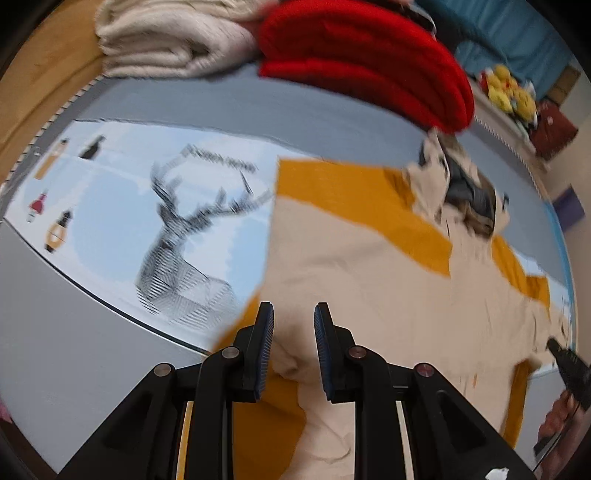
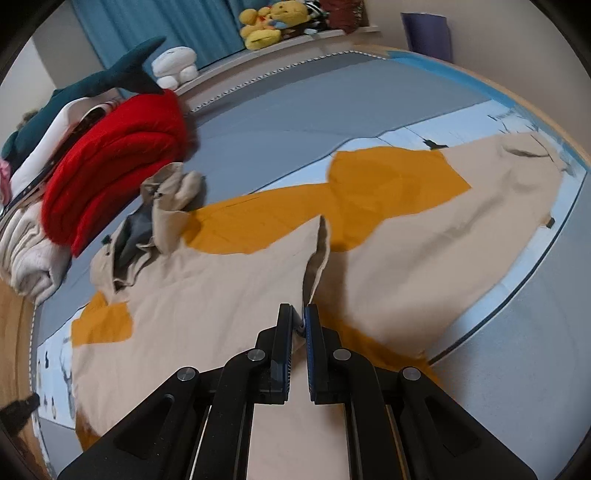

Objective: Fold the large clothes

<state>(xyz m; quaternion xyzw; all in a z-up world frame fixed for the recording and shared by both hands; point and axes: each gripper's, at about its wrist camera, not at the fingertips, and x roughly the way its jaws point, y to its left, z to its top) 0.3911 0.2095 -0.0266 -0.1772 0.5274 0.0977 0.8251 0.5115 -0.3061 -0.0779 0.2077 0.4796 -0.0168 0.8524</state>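
Left wrist view: left tool (image 1: 294, 314) points steeply down over a beige and mustard jacket (image 1: 354, 258) spread on a bed (image 1: 74, 314). Its jaws stand narrowly apart, the beige cloth seen between them; whether the pads touch it I cannot tell. Ahead and to the left, a blue sheet with a deer print (image 1: 177, 229). Far ahead, a folded cream blanket (image 1: 166, 40) beside a folded red blanket (image 1: 365, 59). The jacket's hood (image 1: 458, 184) lies ahead to the right.

Right wrist view: right tool (image 2: 300, 314) is clamped on a raised fold of the beige jacket (image 2: 221, 295), the cloth lifted in a ridge just ahead of the tips. Red blanket (image 2: 118, 162) ahead left; plush toys (image 2: 269, 22) far ahead.
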